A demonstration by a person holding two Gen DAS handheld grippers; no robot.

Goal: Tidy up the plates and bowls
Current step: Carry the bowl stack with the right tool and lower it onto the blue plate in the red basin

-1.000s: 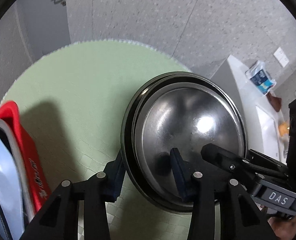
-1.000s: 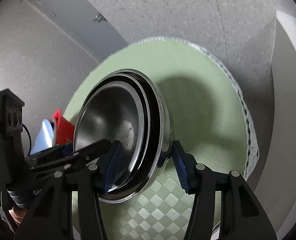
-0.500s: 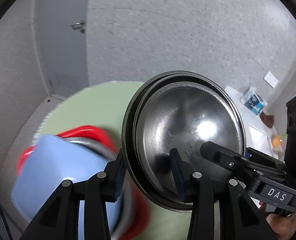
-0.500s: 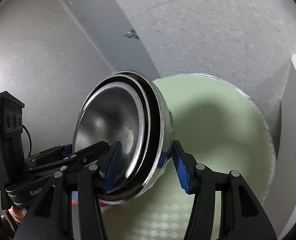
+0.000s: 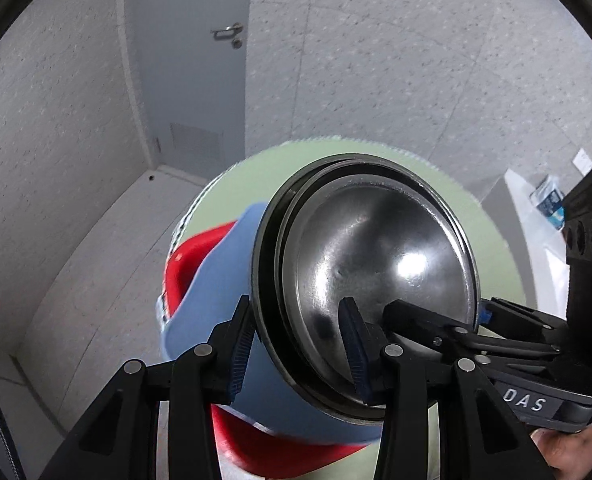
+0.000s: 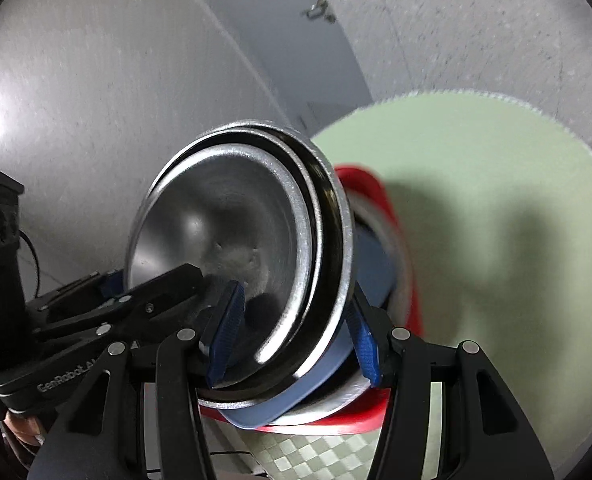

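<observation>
Left gripper (image 5: 298,350) and right gripper (image 6: 292,330) both clamp the nested steel bowls (image 5: 376,276) (rims tilted); blue plate (image 5: 224,264) at nine o'clock.

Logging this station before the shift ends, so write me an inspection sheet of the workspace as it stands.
Surface: round table with a pale green cloth, chequered near its edge.
Job's things: nested steel bowls, held tilted above a blue dish stacked in a red dish.
Clutter: small packets on a white counter at the far right.
Grippers: left gripper and right gripper each clamp the bowls' rim on opposite sides.
Cables: a thin black lead by the left gripper's body.
Surroundings: grey speckled walls, a grey door with a lever handle.
</observation>
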